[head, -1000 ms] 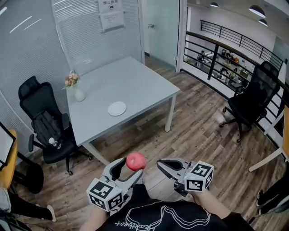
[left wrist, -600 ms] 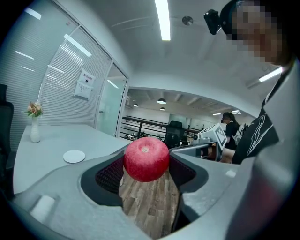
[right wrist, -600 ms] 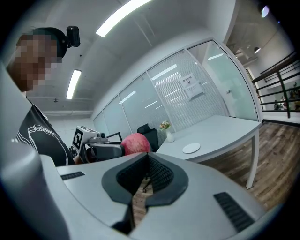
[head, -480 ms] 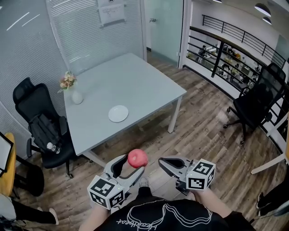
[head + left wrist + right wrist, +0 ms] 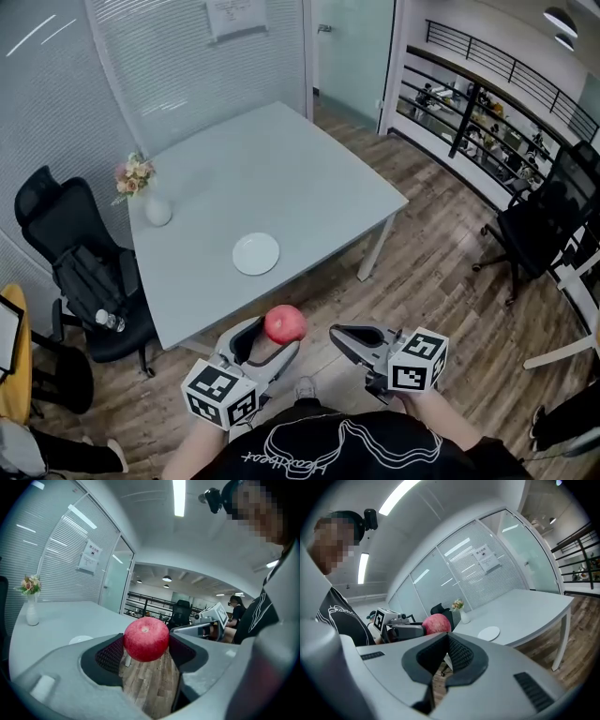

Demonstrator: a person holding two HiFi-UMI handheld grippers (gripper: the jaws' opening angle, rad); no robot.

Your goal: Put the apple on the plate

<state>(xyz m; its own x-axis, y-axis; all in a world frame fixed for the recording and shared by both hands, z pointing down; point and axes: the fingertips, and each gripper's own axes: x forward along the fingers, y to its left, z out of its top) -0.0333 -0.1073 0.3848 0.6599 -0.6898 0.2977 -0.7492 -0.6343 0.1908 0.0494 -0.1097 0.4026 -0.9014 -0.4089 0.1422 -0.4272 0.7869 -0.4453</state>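
Observation:
A red apple (image 5: 284, 323) is clamped between the jaws of my left gripper (image 5: 274, 337), held in the air over the wooden floor just short of the table's near edge. In the left gripper view the apple (image 5: 146, 639) fills the gap between the two dark pads. A small white plate (image 5: 256, 254) lies on the pale grey table (image 5: 309, 178), ahead of the apple. My right gripper (image 5: 343, 338) hangs beside the left one, its jaws together with nothing in them. From the right gripper view the apple (image 5: 436, 623) and the plate (image 5: 489, 633) both show.
A white vase of flowers (image 5: 150, 199) stands at the table's left side. A black office chair (image 5: 80, 272) with a bottle on its seat is left of the table, another chair (image 5: 548, 220) at far right. A railing (image 5: 487, 122) runs behind.
The person has walked toward the table: table and plate sit closer and lower in view. The apple stays clamped in the left gripper, and both grippers keep their pose.

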